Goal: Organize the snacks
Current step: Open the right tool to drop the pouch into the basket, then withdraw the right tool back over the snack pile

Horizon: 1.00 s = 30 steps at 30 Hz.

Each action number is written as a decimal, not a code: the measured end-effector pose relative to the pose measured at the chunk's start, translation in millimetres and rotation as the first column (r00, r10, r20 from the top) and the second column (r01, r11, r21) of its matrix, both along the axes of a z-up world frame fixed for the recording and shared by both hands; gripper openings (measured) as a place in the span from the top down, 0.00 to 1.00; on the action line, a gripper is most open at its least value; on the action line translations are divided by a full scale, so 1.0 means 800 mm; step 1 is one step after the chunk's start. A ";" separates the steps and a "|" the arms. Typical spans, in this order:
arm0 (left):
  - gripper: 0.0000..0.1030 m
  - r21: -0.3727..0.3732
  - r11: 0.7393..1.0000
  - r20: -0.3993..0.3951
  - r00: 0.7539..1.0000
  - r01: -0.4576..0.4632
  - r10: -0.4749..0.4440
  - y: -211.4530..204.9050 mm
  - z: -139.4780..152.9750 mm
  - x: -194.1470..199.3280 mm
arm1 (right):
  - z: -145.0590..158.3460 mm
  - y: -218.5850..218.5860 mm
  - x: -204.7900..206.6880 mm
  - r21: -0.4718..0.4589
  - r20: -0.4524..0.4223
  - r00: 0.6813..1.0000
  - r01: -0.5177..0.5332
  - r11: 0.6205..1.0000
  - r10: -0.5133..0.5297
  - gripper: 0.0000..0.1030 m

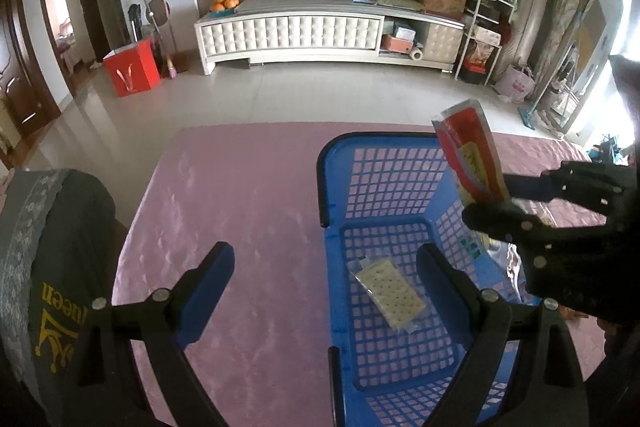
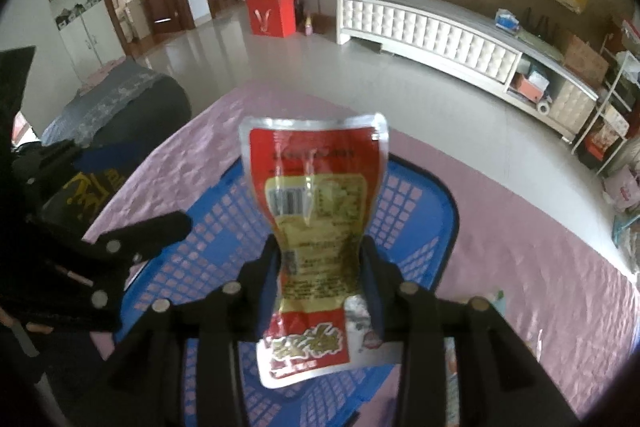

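From your left wrist view, the basket [image 1: 400, 227] sits on the table [image 1: 240, 195] at about 3 o'clock of centre. A cracker packet [image 1: 387, 291] lies in it. The snack pouch [image 1: 472, 155] hangs above the basket's rim at 2 o'clock, pinched in your right gripper [image 2: 320, 263]. Your left gripper [image 1: 324, 267] straddles the basket's 9 o'clock wall. A cushion [image 1: 52, 267] lies at 8 o'clock.

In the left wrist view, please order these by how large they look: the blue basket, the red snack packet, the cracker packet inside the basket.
1. blue basket
2. red snack packet
3. cracker packet
The two packets look similar; camera nearness makes their order unsure.
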<state>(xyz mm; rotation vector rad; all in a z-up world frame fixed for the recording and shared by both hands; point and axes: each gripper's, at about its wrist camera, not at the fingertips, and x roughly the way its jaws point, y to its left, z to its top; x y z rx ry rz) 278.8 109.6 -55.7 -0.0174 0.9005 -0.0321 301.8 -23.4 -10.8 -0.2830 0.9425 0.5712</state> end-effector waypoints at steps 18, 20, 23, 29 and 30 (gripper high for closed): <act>0.00 0.008 0.998 0.080 0.995 0.060 -0.061 -0.042 0.040 -0.050 | 0.058 -0.055 -0.049 0.023 0.095 0.991 0.096 0.995 -0.097 0.13; 0.00 0.009 0.997 0.091 0.993 0.071 -0.072 -0.051 0.049 -0.056 | 0.067 -0.069 -0.058 0.031 0.105 0.988 0.110 0.993 -0.113 0.12; 0.00 0.012 0.996 0.107 0.990 0.089 -0.090 -0.069 0.059 -0.067 | 0.083 -0.092 -0.075 0.046 0.132 0.981 0.134 0.990 -0.139 0.05; 0.00 0.026 0.990 0.128 0.982 0.140 -0.142 -0.115 0.076 -0.087 | 0.100 -0.132 -0.099 0.046 0.164 0.970 0.172 0.984 -0.177 0.00; 0.00 0.030 0.988 0.130 0.980 0.150 -0.153 -0.125 0.078 -0.091 | 0.101 -0.139 -0.103 0.047 0.165 0.969 0.179 0.983 -0.184 0.00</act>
